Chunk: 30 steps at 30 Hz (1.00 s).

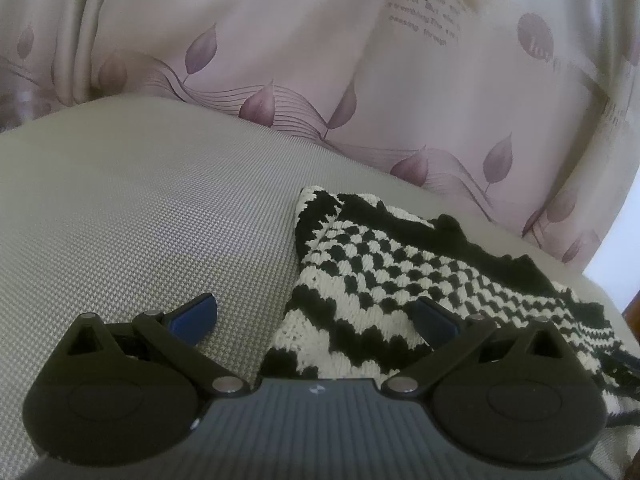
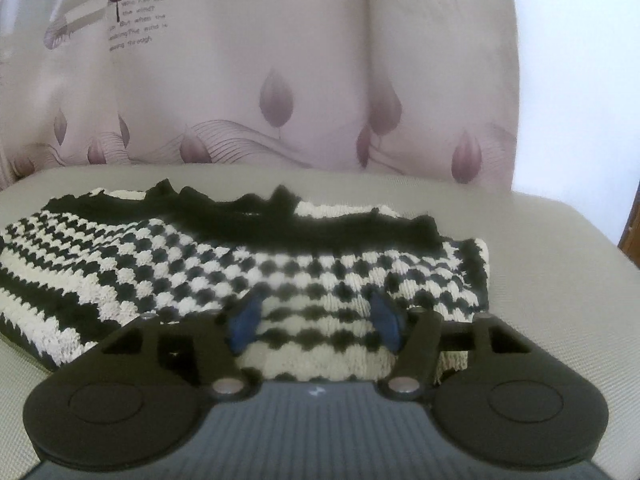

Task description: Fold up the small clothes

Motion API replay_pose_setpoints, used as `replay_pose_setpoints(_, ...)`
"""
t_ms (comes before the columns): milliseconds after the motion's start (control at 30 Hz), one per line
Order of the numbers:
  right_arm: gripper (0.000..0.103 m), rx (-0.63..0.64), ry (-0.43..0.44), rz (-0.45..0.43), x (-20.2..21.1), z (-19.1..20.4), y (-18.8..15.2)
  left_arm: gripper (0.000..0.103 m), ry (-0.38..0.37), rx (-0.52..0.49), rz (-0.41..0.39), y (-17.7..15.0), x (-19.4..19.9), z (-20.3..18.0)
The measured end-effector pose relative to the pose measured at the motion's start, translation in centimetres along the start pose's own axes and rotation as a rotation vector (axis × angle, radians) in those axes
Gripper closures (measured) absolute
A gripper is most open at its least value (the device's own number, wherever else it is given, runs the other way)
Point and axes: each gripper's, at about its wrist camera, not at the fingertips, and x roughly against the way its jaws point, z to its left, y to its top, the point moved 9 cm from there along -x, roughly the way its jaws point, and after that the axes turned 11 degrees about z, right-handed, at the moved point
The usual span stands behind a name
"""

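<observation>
Releasing a fold: my right tongs (image 2: 316,322) stand parted, holding nothing, over the knit garment (image 2: 248,264) on the grey cushion (image 1: 140,208). Left tongs (image 1: 316,320) wide, garment at 2 o'clock. Next: regrip an edge.

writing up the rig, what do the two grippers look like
The left gripper and right gripper look alike: black linkage arms with silver pivot pins, blue finger pads, round black discs either side, and a ribbed grey body with a small white mark.
</observation>
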Motion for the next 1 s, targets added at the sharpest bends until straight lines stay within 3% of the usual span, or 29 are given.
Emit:
replay_pose_setpoints(167, 0.04, 0.01, -0.014, 0.001, 0.0, 0.1, 0.0, 0.0, 0.021, -0.018, 0.009, -0.1, -0.2, -0.2)
replay_pose_setpoints(333, 0.023, 0.006, -0.058, -0.004, 0.0, -0.2, 0.1, 0.0, 0.053, -0.051, 0.026, -0.2, -0.4, -0.6)
replay_pose_setpoints(567, 0.02, -0.008, -0.05, -0.005, 0.0, -0.5, 0.1, 0.001, 0.061, -0.062, 0.027, -0.1, -0.4, -0.7)
replay_pose_setpoints(700, 0.013, -0.009, -0.053, -0.01, 0.1, -0.5, 0.1, 0.007, -0.122, -0.077, 0.014, 1.3, 0.9, -1.1)
replay_pose_setpoints(800, 0.008, -0.014, -0.034, -0.01, 0.0, -0.6, 0.1, 0.016, -0.178, -0.111, 0.05, 3.4, 0.7, -0.6)
replay_pose_setpoints(1000, 0.008, -0.018, -0.025, -0.017, 0.1, -0.5, 0.2, 0.02, -0.313, -0.157, 0.26, 5.2, -3.7, -0.8)
